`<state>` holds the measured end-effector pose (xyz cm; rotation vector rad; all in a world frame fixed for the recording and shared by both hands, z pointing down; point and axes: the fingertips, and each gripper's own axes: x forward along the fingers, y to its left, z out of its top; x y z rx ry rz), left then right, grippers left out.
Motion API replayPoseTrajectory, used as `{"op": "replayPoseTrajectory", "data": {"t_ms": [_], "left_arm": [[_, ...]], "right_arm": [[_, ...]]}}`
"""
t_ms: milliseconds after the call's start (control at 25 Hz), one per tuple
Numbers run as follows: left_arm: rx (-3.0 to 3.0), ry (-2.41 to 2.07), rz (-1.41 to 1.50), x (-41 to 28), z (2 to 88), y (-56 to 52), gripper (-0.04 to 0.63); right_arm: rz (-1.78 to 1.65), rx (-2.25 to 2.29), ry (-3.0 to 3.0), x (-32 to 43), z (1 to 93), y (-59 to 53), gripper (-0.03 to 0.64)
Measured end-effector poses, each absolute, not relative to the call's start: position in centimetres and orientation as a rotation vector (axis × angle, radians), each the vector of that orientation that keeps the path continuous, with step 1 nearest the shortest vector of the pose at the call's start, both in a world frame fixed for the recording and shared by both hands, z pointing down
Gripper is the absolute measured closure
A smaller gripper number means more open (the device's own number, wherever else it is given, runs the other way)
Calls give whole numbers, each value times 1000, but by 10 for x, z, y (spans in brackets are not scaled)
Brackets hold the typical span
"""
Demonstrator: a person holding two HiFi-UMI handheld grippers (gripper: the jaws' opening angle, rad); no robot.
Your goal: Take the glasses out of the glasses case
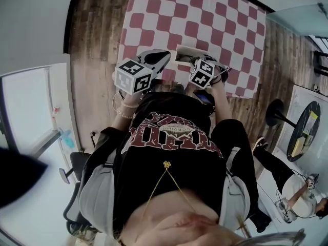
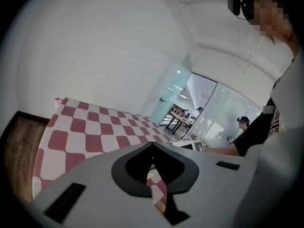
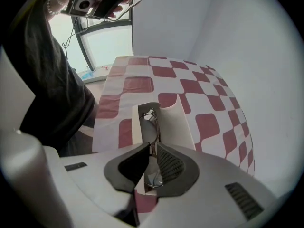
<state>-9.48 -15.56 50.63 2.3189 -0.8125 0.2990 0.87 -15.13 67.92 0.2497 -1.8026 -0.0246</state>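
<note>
The white glasses case (image 3: pixel 176 125) lies open on the red-and-white checked tablecloth (image 3: pixel 156 75), near the table's front edge. Thin metal-framed glasses (image 3: pixel 151 126) rest in it lengthwise. My right gripper (image 3: pixel 153 149) reaches into the case, its jaws closed on the frame, with one lens showing just below them. In the head view the case (image 1: pixel 185 52) shows just beyond the right gripper (image 1: pixel 197 61). My left gripper (image 2: pixel 152 145) is shut with nothing in it and is held above the cloth, left of the case; the head view shows the left gripper (image 1: pixel 163 56) beside the case.
The table (image 1: pixel 205 19) stands on a wooden floor against a white wall. A black round pedestal base (image 1: pixel 277 111) and another seated person (image 1: pixel 302 199) are at the right. Glass partitions and desks (image 2: pixel 183 118) lie beyond the table.
</note>
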Motion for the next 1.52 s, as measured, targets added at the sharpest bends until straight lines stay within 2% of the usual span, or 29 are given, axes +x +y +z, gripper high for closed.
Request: {"op": "replayPoseTrajectory", "data": {"t_ms": [560, 1520], "left_arm": [[2326, -799, 290, -91, 507, -156, 588], [2339, -775, 292, -92, 506, -164, 588]], "right_arm": [[-102, 10, -1591, 6, 684, -146, 560], [-81, 108, -1606, 7, 694, -157, 560]]}}
